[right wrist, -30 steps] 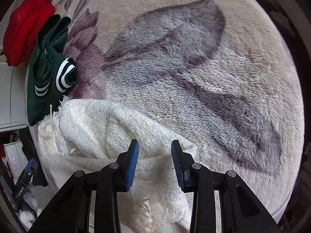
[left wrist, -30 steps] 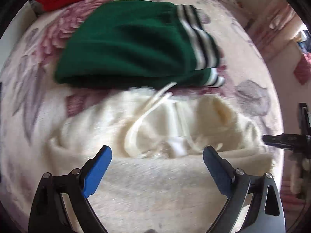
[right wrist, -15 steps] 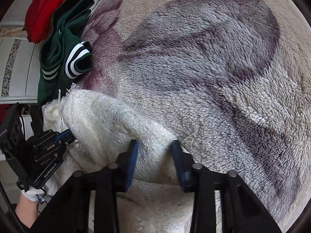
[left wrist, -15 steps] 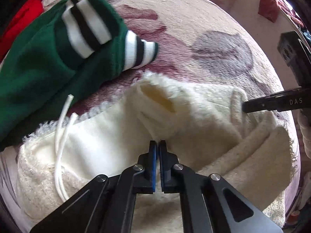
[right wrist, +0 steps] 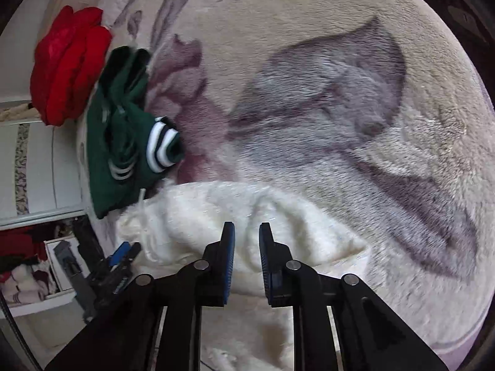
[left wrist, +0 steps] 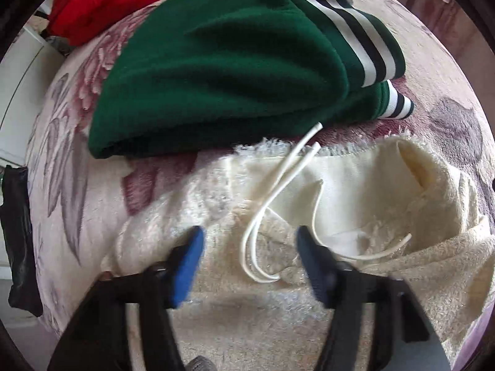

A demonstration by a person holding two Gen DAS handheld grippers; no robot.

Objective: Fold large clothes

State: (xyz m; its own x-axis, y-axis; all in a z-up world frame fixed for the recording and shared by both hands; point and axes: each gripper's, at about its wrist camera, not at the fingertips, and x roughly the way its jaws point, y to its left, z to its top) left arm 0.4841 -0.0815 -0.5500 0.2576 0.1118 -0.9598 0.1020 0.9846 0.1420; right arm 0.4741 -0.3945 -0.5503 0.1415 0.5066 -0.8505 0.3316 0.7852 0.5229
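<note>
A cream fluffy garment (left wrist: 355,204) with a white drawstring (left wrist: 278,185) lies bunched on the flowered blanket (left wrist: 62,142). My left gripper (left wrist: 247,241) is open just above its near fold and holds nothing. In the right wrist view the same cream garment (right wrist: 216,213) lies at the lower left. My right gripper (right wrist: 247,241) hovers over it with the jaws a narrow gap apart and no cloth between them. The left gripper also shows in the right wrist view (right wrist: 123,255) at the garment's left end.
A folded green garment with white and black stripes (left wrist: 235,61) lies just beyond the cream one, and a red garment (left wrist: 102,0) lies behind it. Both show in the right wrist view, green (right wrist: 123,136) and red (right wrist: 65,65). The blanket (right wrist: 340,108) stretches right.
My left gripper opened, let go of the cream fold and swung back left toward the drawstring end. My right gripper lifted slightly off the cream garment, its gap unchanged.
</note>
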